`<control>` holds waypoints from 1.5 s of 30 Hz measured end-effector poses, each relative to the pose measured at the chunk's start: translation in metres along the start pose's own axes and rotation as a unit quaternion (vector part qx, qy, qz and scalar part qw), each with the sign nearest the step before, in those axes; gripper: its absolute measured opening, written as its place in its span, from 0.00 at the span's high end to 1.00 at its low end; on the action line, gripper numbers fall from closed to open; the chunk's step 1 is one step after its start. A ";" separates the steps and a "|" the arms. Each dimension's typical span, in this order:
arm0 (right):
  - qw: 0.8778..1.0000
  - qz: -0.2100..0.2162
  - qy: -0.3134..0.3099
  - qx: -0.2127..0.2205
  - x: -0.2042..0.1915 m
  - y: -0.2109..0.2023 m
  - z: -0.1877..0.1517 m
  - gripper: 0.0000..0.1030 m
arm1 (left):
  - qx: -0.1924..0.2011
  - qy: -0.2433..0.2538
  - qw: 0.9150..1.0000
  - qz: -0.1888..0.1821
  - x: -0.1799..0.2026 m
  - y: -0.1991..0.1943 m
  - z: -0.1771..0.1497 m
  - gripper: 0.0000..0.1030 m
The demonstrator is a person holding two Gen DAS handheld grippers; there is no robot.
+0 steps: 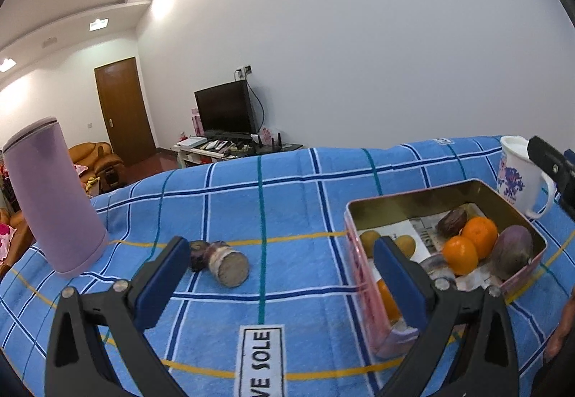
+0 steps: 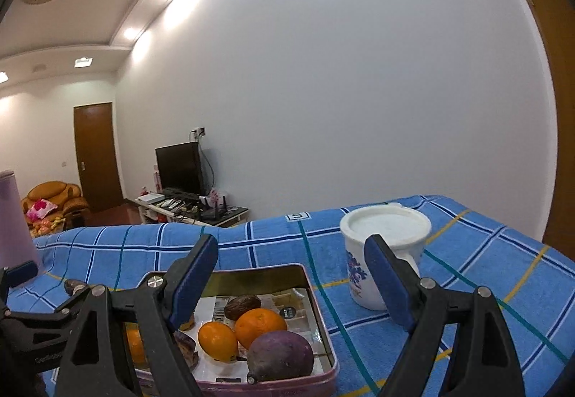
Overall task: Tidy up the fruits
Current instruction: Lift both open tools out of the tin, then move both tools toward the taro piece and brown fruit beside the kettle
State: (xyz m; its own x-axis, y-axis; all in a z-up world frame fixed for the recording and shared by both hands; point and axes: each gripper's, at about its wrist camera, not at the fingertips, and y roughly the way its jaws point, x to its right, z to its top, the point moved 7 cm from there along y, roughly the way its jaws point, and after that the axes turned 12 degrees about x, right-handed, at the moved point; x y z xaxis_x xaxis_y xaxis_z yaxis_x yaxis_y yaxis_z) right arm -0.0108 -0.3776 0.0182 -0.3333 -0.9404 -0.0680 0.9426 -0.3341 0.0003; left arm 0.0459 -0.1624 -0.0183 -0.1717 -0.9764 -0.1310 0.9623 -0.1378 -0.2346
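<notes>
fruits are sitting mostly inside the pink rectangular metal tin [image 1: 355, 246] with the gold interior, on the blue plaid towel-like cloth [image 1: 287, 181] covering the table. inside, on a printed paper liner: two round orange citrus fruits [image 1: 469, 244], a large dull purple fruit [image 1: 512, 251] against the near-right wall, a dark wrinkled brown-purple fruit [image 1: 452, 221] behind the oranges, and two yellowish-brown round fruits [image 1: 370, 239] toward the far-left corner. judgement: the tin is serving as the collection container, so most of the sorting looks done.

two pieces are lying outside, on the cloth left of the tin: a purple-skinned cut piece with a pale grey flat end [image 1: 228, 262], on its side, touching a small dark wrinkled fruit [image 1: 198, 253]. judgement: these are likely the remaining items.

tall lilac cylindrical container [image 1: 54, 195] is standing upright, well left of the loose pieces. white floral-print plastic mug with a lid [image 2: 381, 246] is standing just beside the tin's far-right corner; neither seems involved.

left gripper [image 1: 284, 275] is hovering low over the cloth, fingers spread wide and empty; its left pad is lying near the small dark fruit, its right pad [image 1: 395, 285] is overlapping the tin's near wall in view. contact there: cannot tell.

right gripper [image 2: 291, 282] is hovering above the tin's near side, pointing toward the mug, fingers released and holding nothing. judgement: it is parked clear of the fruit while the left side is positioned for the loose pieces.
</notes>
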 end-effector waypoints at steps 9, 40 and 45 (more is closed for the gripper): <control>0.999 -0.002 0.019 -0.041 -0.018 -0.005 -0.014 0.18 | 0.000 0.007 1.000 0.004 -0.018 -0.006 -0.006 0.00; 0.993 0.083 -0.002 -0.090 -0.167 0.003 -0.041 0.18 | -0.046 -0.025 0.994 0.095 -0.160 0.023 -0.029 0.00; 0.990 0.098 -0.005 -0.103 -0.191 0.008 -0.046 0.18 | -0.067 -0.050 0.989 0.123 -0.193 0.031 -0.039 0.00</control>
State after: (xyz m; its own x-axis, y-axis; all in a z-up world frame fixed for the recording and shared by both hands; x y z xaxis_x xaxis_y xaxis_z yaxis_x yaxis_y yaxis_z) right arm 0.0613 -0.1979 -0.0152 -0.1425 -0.9868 -0.0765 0.9736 -0.1258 -0.1904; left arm 0.1012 0.0283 -0.0379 0.0918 -0.9901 -0.1061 0.9348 0.1224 -0.3336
